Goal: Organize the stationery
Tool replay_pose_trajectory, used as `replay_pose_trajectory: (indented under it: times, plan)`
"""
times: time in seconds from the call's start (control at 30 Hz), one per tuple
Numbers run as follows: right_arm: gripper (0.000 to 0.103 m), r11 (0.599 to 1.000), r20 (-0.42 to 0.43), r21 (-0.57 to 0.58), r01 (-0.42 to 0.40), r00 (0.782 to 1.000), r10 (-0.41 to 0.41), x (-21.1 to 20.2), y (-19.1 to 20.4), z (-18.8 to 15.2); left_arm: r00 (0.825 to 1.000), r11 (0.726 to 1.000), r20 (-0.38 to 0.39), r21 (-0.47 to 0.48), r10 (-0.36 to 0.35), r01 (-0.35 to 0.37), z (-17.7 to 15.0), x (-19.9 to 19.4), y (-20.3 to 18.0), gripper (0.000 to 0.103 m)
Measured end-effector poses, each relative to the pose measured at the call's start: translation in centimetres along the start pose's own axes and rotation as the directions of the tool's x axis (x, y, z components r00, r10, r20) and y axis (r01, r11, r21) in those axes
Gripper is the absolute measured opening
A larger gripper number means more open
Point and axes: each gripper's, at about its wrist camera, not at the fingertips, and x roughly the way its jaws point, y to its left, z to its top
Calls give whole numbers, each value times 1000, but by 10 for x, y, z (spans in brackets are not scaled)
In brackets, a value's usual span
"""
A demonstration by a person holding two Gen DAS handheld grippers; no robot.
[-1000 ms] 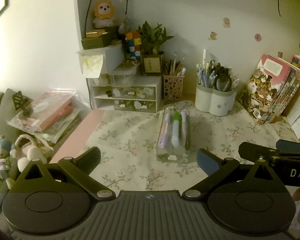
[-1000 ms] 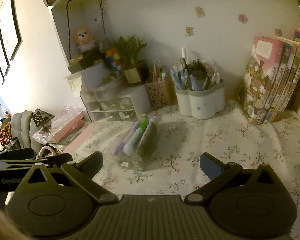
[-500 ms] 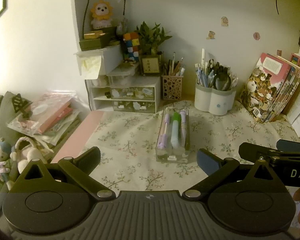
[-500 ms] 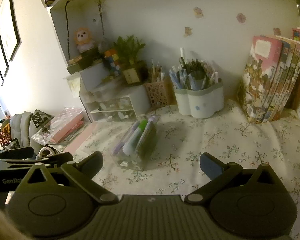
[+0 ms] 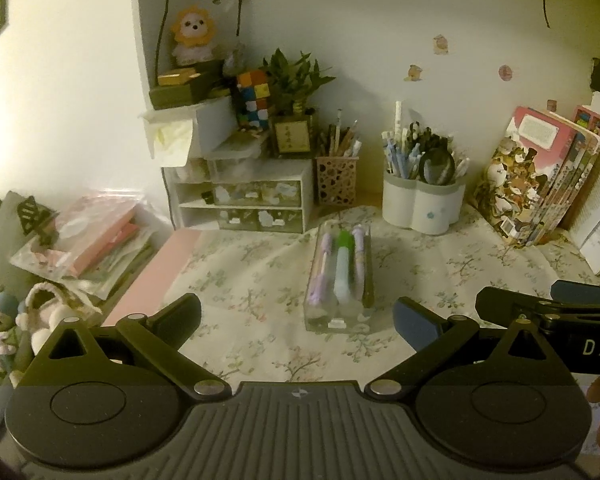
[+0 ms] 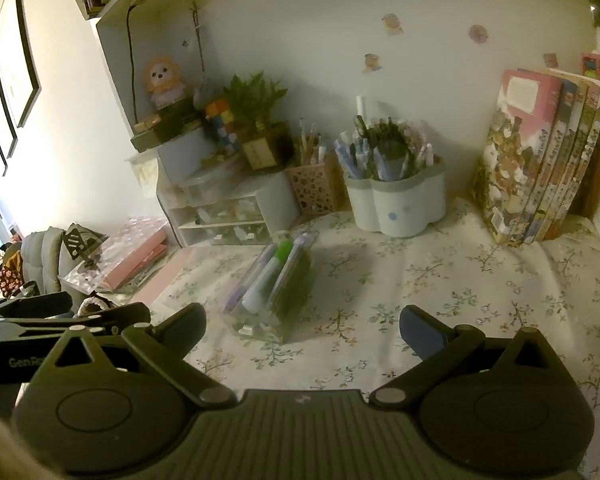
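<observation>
Clear pen box (image 5: 339, 280) lying on the floral-covered desk (image 5: 440, 264), near its middle, holding purple and green markers (image 5: 343, 268) side by side. Left gripper (image 5: 296, 316) spread wide and holding nothing, hovering just short of the box's near end. Right gripper (image 6: 302, 320) likewise spread and holding nothing, with the box ahead and slightly left. White pen cup (image 5: 420, 204) crammed with pens farther back by the wall; contents too dim to sort, probably scissors among them. Books (image 6: 540, 160) leaning at right.
</observation>
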Motion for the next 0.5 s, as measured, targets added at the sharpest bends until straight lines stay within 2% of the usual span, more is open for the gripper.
replay_pose_trajectory:
  times: [0.5]
  plan:
    - [92, 1000, 0, 23, 0, 1000, 0, -2, -8, -1, 1000, 1000, 2, 24, -19, 19, -2, 6, -6, 98]
